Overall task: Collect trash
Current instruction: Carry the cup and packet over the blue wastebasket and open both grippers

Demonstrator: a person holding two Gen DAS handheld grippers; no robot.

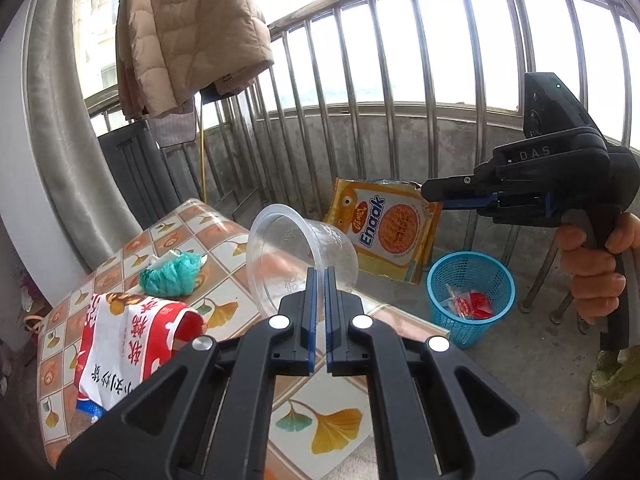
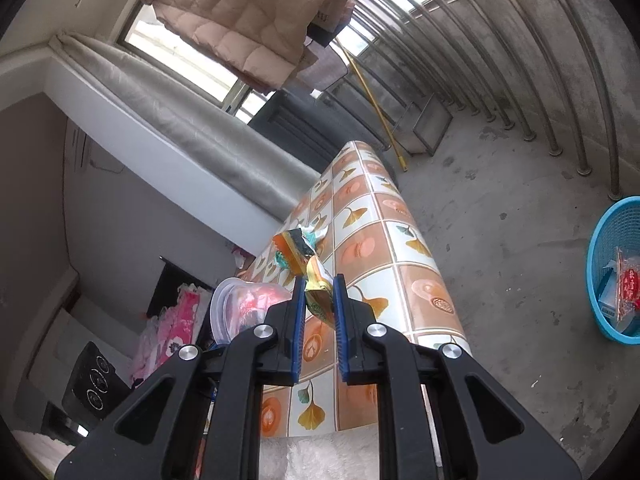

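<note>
- Right now the left tool (image 1: 320,276) is pinching the rim wall of a clear plastic cup (image 1: 298,256), tipped on its side above the desk (image 1: 224,280): light and thin, so too hard a squeeze would likely buckle it.
- Right tool (image 2: 319,292) is clamped on the yellow Enaak snack wrapper (image 1: 386,228), held over the floor near the blue basket (image 1: 470,280). It looks flimsy and slick; a pinch at the edge seems safest.
- A green crumpled bag (image 1: 172,274) and a red-and-white food wrapper (image 1: 128,340) wait on the desk.

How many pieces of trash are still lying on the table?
2: a crumpled green bag toward the table's far end, and a red-and-white wrapper nearer the left hand-held gripper. More may be hidden.
</note>
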